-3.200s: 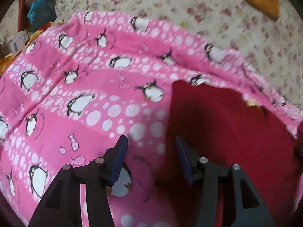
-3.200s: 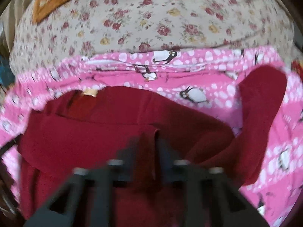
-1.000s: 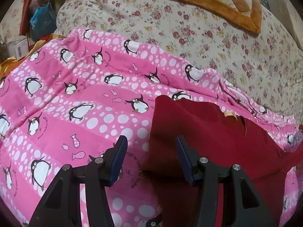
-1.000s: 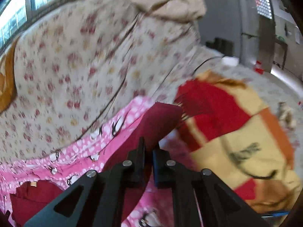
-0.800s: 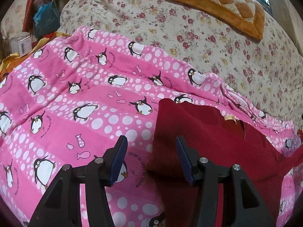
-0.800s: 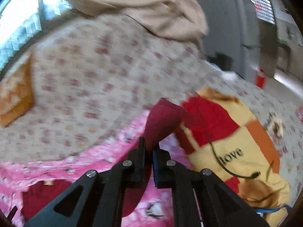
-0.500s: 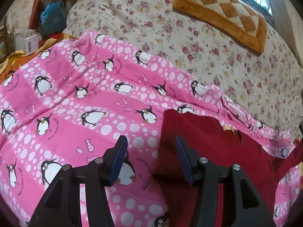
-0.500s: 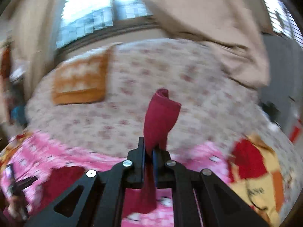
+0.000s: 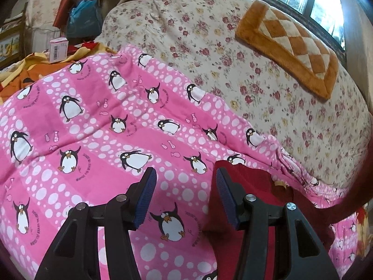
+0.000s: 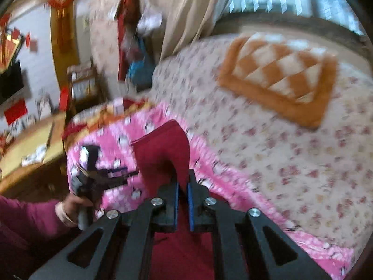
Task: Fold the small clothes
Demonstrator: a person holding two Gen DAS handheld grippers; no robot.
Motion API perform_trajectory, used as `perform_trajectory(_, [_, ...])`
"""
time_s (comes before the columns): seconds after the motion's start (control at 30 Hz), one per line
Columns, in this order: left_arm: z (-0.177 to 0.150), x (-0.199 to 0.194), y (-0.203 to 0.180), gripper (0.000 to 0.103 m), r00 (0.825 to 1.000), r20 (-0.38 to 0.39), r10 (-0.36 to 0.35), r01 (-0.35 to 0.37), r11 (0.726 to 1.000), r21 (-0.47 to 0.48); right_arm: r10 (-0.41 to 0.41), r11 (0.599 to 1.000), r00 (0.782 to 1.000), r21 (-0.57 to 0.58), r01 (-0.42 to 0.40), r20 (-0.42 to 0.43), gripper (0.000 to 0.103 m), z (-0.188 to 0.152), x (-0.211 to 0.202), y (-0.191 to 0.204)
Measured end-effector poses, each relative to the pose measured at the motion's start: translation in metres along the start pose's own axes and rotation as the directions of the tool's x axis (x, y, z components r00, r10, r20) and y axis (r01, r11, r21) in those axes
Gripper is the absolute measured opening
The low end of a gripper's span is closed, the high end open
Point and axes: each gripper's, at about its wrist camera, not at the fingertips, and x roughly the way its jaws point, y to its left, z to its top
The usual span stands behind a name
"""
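A dark red garment (image 9: 258, 200) lies on a pink penguin-print blanket (image 9: 88, 126). My left gripper (image 9: 184, 184) is open and empty, held above the blanket at the garment's left edge. My right gripper (image 10: 183, 186) is shut on a lifted part of the red garment (image 10: 163, 149), which stands up in a fold above the fingertips. The right wrist view is blurred and also shows the left gripper (image 10: 121, 172) in the person's hand at the left.
Behind the blanket is a floral quilt (image 9: 256, 70) with an orange checkered cushion (image 9: 293, 49) on it. A pink box (image 9: 58, 49) and orange bedding (image 9: 23, 70) lie at the far left. A wooden table (image 10: 30, 144) stands left of the bed.
My right gripper has swung the held red cloth from the right side across toward the left, over the garment. My left gripper has risen a little and stayed open.
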Motion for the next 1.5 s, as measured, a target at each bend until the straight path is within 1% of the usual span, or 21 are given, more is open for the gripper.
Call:
perform_trajectory(0.2, [-0.001,0.014,-0.007,0.033,0.999,-0.032,0.004,-0.002,0.999,0.038,0.050,0.999,0.966,0.003,-0.051,-0.254,0.006,-0.039,0.161,-0.006])
perform_trajectory(0.27, [-0.002,0.019,-0.013,0.033,0.999,-0.037,0.005,-0.002,0.998,0.068,0.035,0.999,0.960,0.005,-0.035,-0.278,0.007,-0.051,0.196,-0.011])
perform_trajectory(0.33, [-0.003,0.024,-0.020,0.033,0.999,-0.040,0.007,-0.003,0.995,0.102,-0.063,0.998,0.956,-0.032,0.056,-0.287,0.010,-0.059,0.221,-0.016])
perform_trajectory(0.4, [-0.003,0.028,-0.023,0.033,0.999,-0.049,0.012,-0.006,0.994,0.110,-0.209,0.978,0.930,-0.067,0.198,-0.302,0.032,-0.063,0.233,-0.027])
perform_trajectory(0.47, [-0.003,0.031,-0.022,0.033,0.998,-0.062,0.015,-0.009,0.995,0.101,-0.325,0.945,0.900,-0.056,0.323,-0.289,0.037,-0.061,0.219,-0.037])
perform_trajectory(0.53, [-0.002,0.031,-0.019,0.033,0.997,-0.072,0.013,-0.007,0.997,0.082,-0.328,0.941,0.913,0.001,0.338,-0.242,0.037,-0.057,0.198,-0.042])
perform_trajectory(0.6, [-0.001,0.029,-0.018,0.033,0.998,-0.062,0.031,-0.026,0.997,0.077,-0.234,0.962,0.959,0.103,0.252,-0.156,0.037,-0.062,0.165,-0.037])
perform_trajectory(0.67, [-0.001,0.029,-0.016,0.033,0.998,-0.056,0.040,-0.036,0.997,0.069,-0.143,0.980,0.980,0.120,0.160,-0.138,0.037,-0.070,0.159,-0.024])
perform_trajectory(0.73, [-0.002,0.032,-0.014,0.033,0.997,-0.068,0.048,-0.044,0.997,0.064,-0.112,0.989,0.979,0.079,0.127,-0.173,0.037,-0.081,0.176,-0.006])
perform_trajectory(0.83, [-0.004,0.034,-0.013,0.033,0.995,-0.086,0.050,-0.044,0.997,0.070,-0.143,0.987,0.953,0.031,0.156,-0.266,0.037,-0.096,0.213,0.003])
perform_trajectory(0.87, [-0.004,0.034,-0.013,0.033,0.995,-0.085,0.050,-0.043,0.996,0.072,-0.166,0.983,0.940,0.030,0.183,-0.298,0.034,-0.103,0.222,0.001])
perform_trajectory(0.9, [-0.004,0.034,-0.013,0.033,0.995,-0.083,0.049,-0.043,0.996,0.073,-0.184,0.976,0.933,0.055,0.211,-0.310,0.017,-0.108,0.226,-0.003])
perform_trajectory(0.93, [-0.003,0.032,-0.013,0.033,0.996,-0.079,0.043,-0.038,0.997,0.070,-0.174,0.972,0.938,0.103,0.213,-0.299,0.009,-0.109,0.223,-0.008])
perform_trajectory(1.0, [0.000,0.030,-0.011,0.033,0.997,-0.073,0.035,-0.030,0.998,0.060,-0.125,0.962,0.959,0.205,0.180,-0.254,0.007,-0.108,0.203,-0.014])
perform_trajectory(1.13, [0.003,0.025,-0.013,0.033,0.999,-0.049,0.013,-0.011,0.999,0.044,-0.081,0.966,0.978,0.228,0.125,-0.191,0.007,-0.114,0.165,0.006])
perform_trajectory(1.27, [-0.004,0.029,-0.024,0.033,0.998,-0.060,0.001,0.004,0.997,0.082,-0.026,0.947,0.968,0.304,0.104,-0.251,0.020,-0.141,0.187,0.016])
perform_trajectory(1.33, [-0.009,0.031,-0.030,0.033,0.997,-0.074,-0.008,0.016,0.994,0.108,-0.005,0.935,0.976,0.345,0.081,-0.217,0.023,-0.144,0.168,0.015])
perform_trajectory(1.37, [-0.011,0.032,-0.033,0.033,0.997,-0.081,-0.015,0.025,0.993,0.119,0.017,0.923,0.979,0.380,0.062,-0.201,0.030,-0.146,0.152,0.012])
perform_trajectory(1.4, [-0.012,0.032,-0.036,0.033,0.996,-0.084,-0.021,0.031,0.992,0.126,-0.001,0.912,0.982,0.404,0.078,-0.188,0.039,-0.150,0.132,0.008])
perform_trajectory(1.43, [-0.013,0.032,-0.038,0.033,0.996,-0.085,-0.025,0.035,0.991,0.129,-0.067,0.902,0.981,0.410,0.137,-0.181,0.043,-0.156,0.107,0.001])
perform_trajectory(1.5, [-0.016,0.032,-0.043,0.033,0.995,-0.088,-0.034,0.047,0.989,0.142,-0.203,0.882,0.959,0.388,0.267,-0.199,0.048,-0.167,0.069,-0.013])
